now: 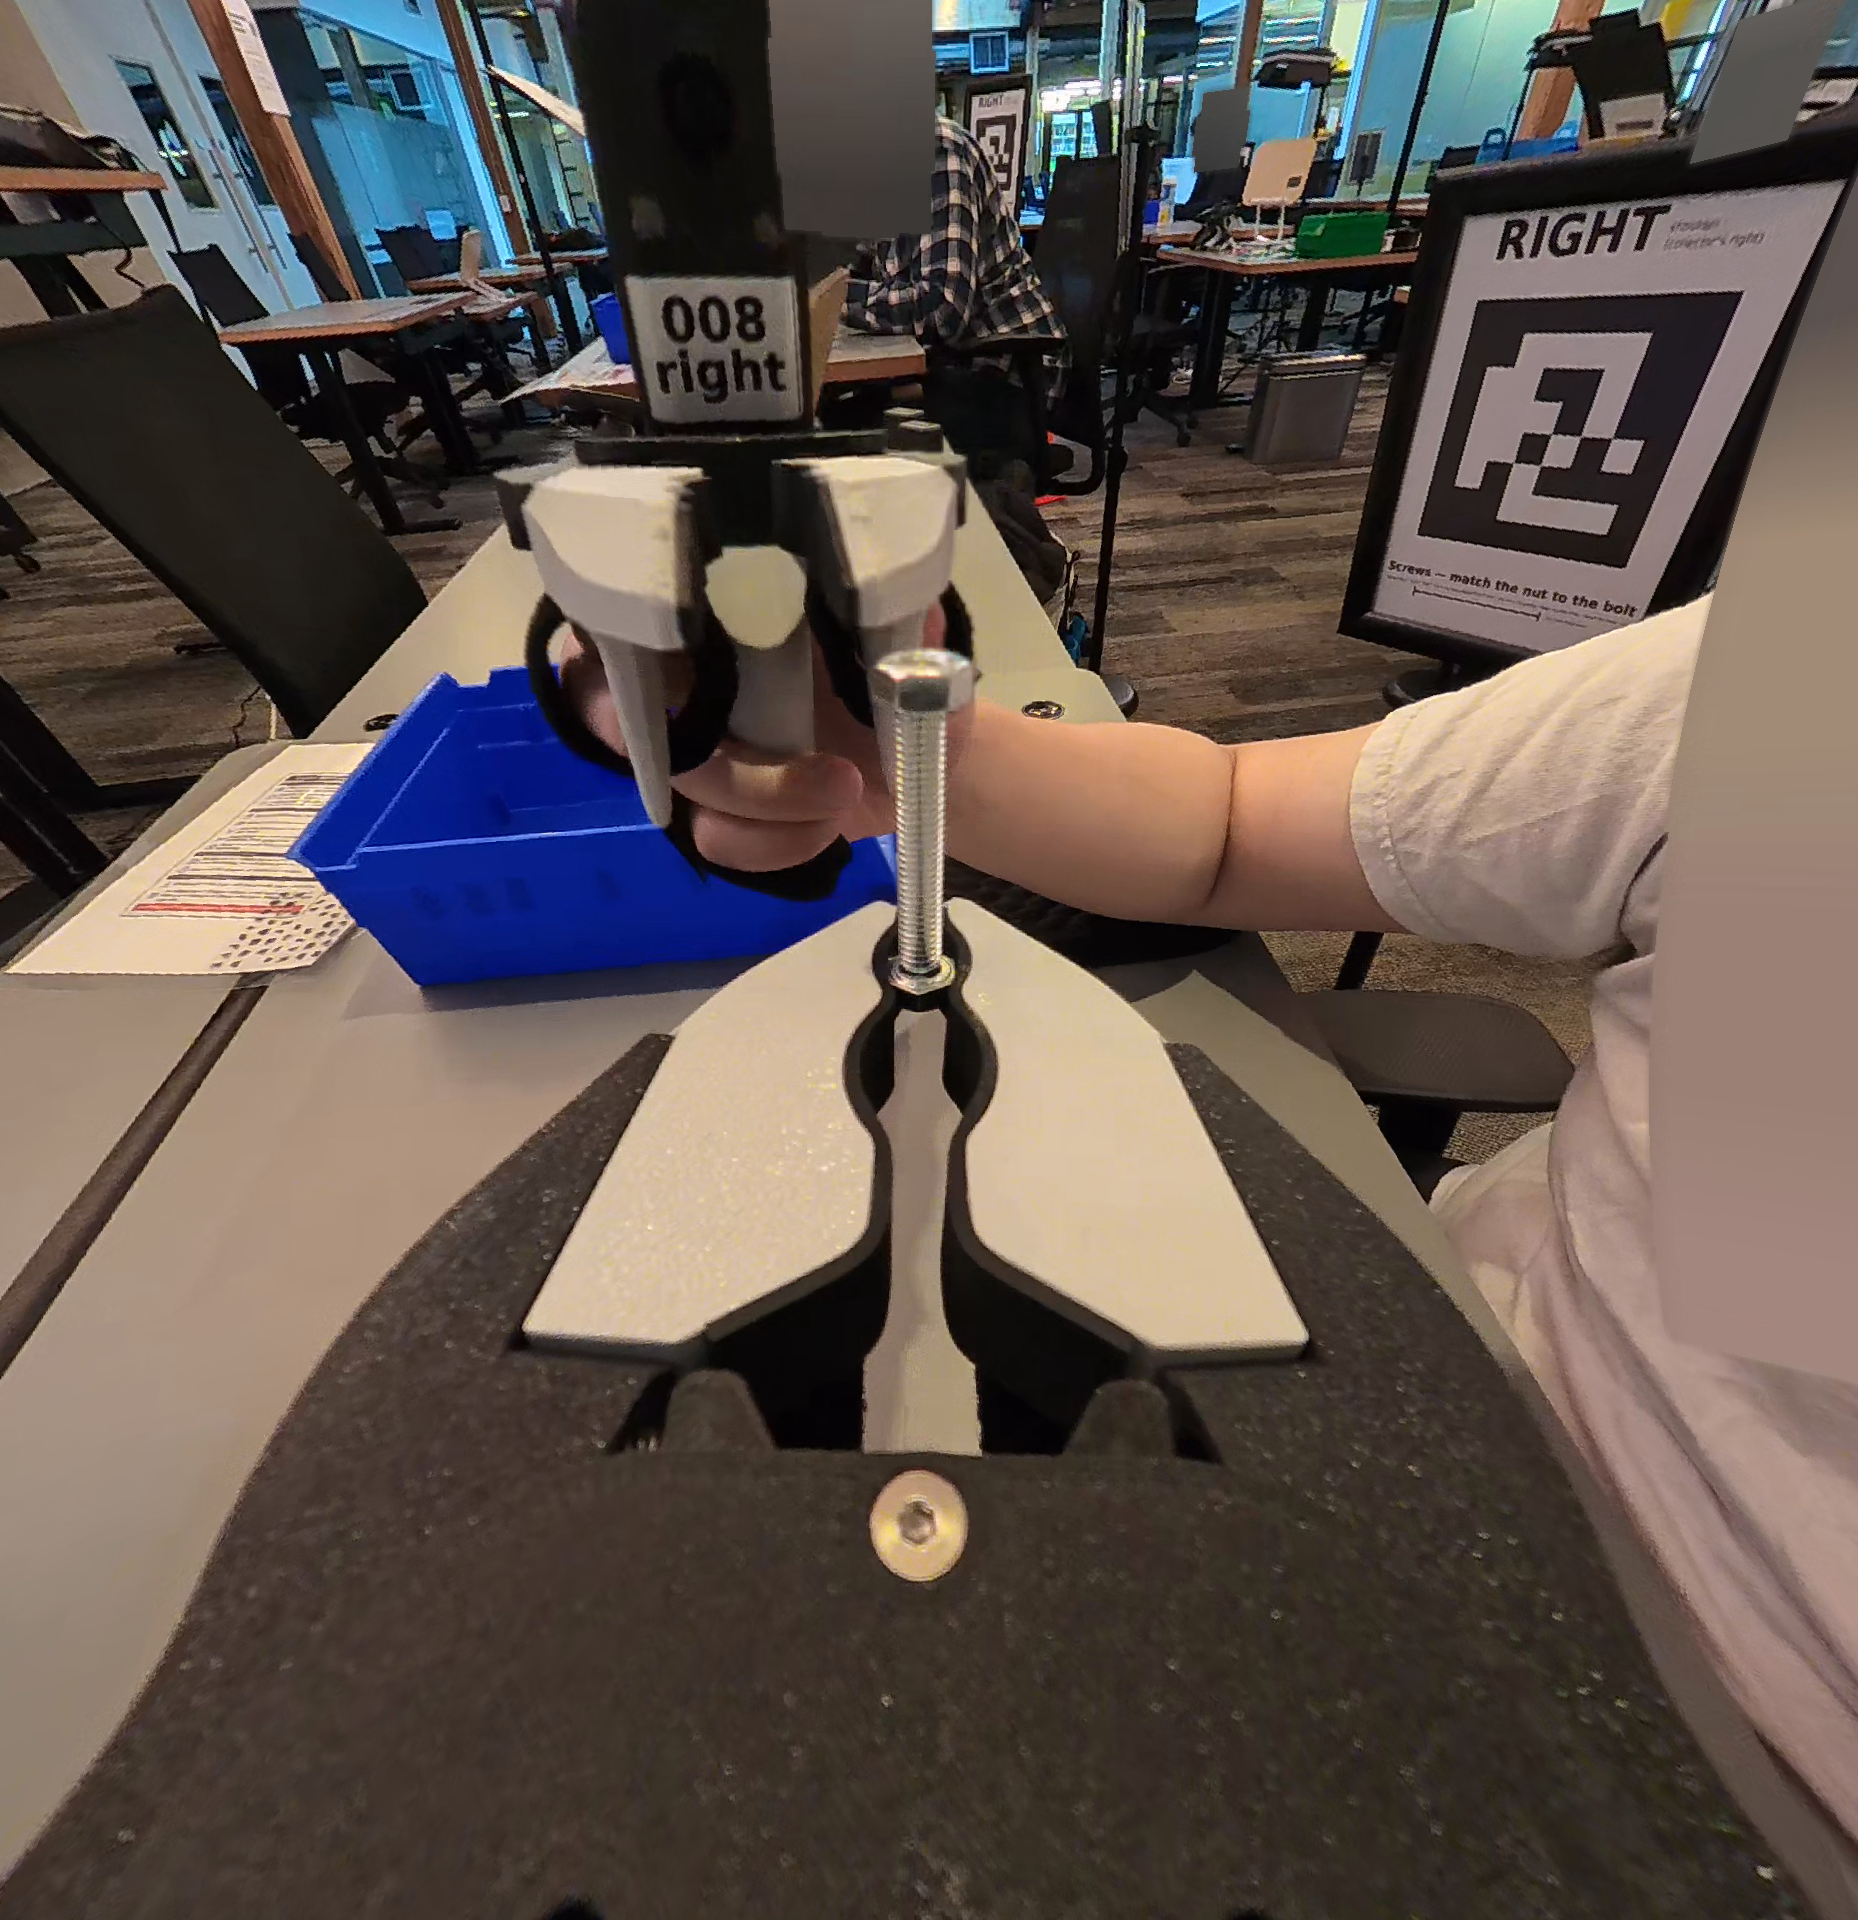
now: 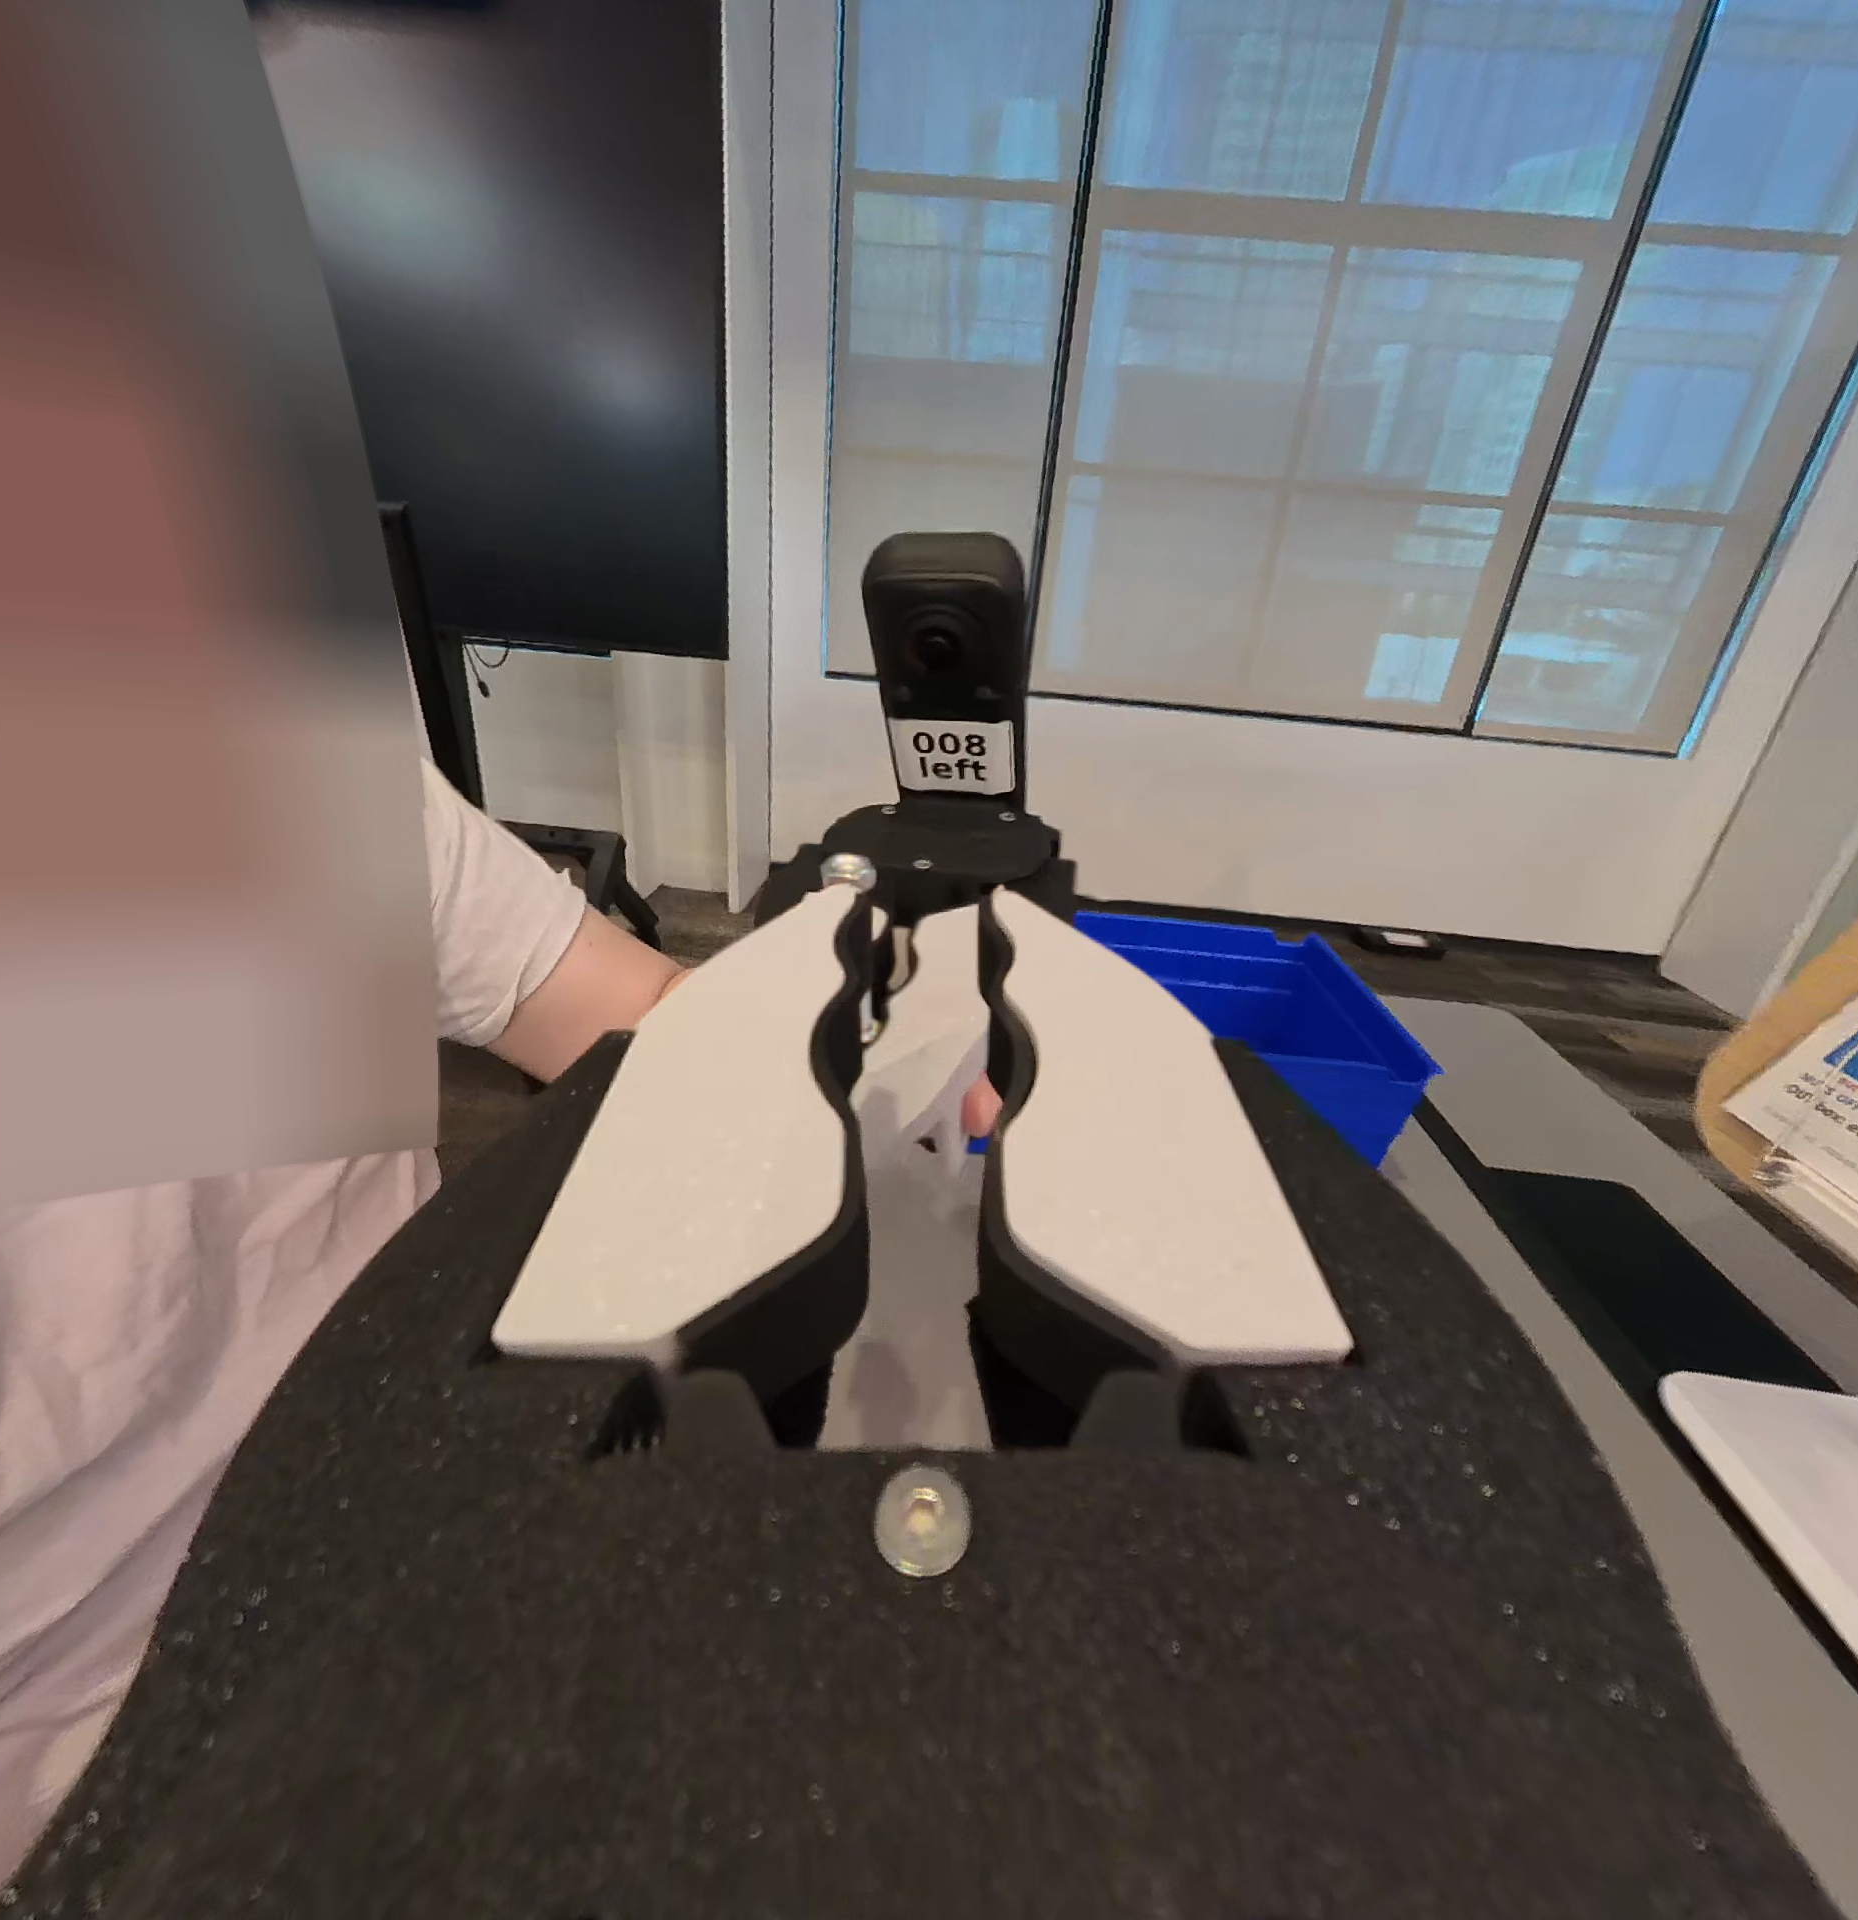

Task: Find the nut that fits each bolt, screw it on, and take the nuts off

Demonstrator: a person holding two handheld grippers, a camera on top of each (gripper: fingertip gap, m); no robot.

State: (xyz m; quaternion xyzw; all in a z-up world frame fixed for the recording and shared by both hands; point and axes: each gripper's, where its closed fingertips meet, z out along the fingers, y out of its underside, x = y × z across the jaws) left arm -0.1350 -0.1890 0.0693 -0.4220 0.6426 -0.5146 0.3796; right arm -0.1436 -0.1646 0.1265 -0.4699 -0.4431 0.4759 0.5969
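Note:
A long silver bolt (image 1: 920,821) stands upright, hex head on top. A silver nut (image 1: 920,975) sits on its lower end. My left gripper (image 1: 920,935) is shut on the nut and holds the bolt in the air over the grey table (image 1: 125,1143). My right gripper (image 1: 717,758), in a person's hand, faces it from across, just left of the bolt head. In the right wrist view my right gripper (image 2: 917,920) is open and empty. The bolt head (image 2: 847,868) sits at its left fingertip, outside the gap between the fingers.
A blue plastic bin (image 1: 509,862) stands on the table behind the grippers, also in the right wrist view (image 2: 1299,1018). A printed sheet (image 1: 208,883) lies left of it. A framed sign (image 1: 1569,416) stands at the right. A white tray edge (image 2: 1787,1507) and a cardboard box (image 2: 1818,1081) are at the right. Across from one pair of fingers to the other is roughly 6 centimeters.

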